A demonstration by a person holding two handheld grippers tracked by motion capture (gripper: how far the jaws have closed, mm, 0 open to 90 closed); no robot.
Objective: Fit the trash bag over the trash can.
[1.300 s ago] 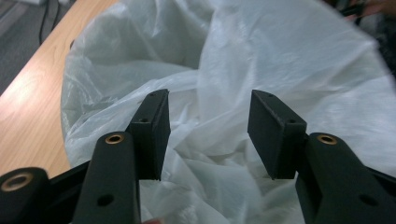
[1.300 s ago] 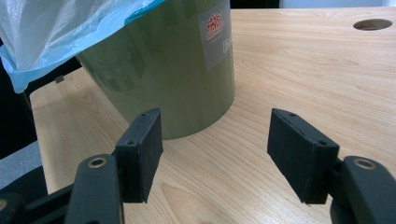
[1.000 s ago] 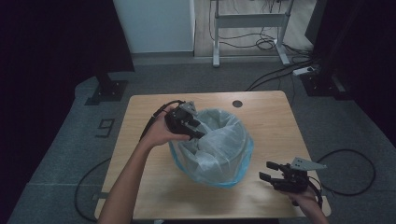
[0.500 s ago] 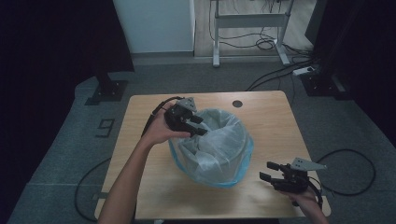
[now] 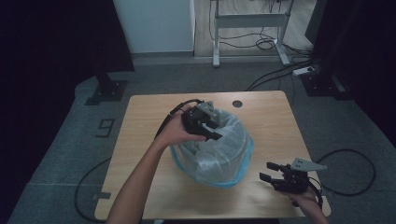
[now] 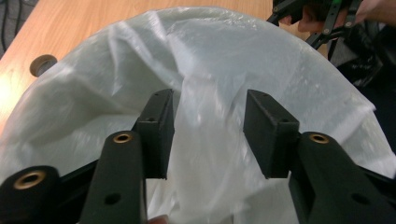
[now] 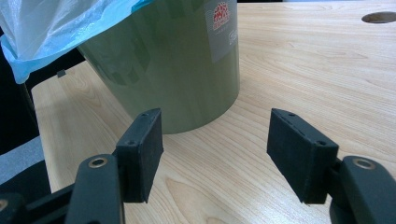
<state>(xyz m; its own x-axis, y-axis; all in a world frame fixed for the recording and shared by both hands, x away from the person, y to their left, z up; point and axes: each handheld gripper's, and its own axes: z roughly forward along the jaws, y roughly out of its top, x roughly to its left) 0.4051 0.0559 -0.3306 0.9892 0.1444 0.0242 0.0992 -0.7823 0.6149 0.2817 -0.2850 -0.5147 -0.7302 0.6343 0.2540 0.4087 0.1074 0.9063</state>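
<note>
Translucent white plastic bag (image 5: 219, 149) with blue edge, crumpled and draped over upright green bin (image 7: 177, 60), standing at centre of high view.

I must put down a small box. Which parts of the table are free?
Bare wood lies between the bin and the table's left edge, and along the far edge around the round hole. The near right corner is crowded by the right gripper.

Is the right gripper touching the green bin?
Apart. The right gripper view shows the right gripper with its jaws open over bare wooden table, and the green bin stands beyond them with table between.
</note>
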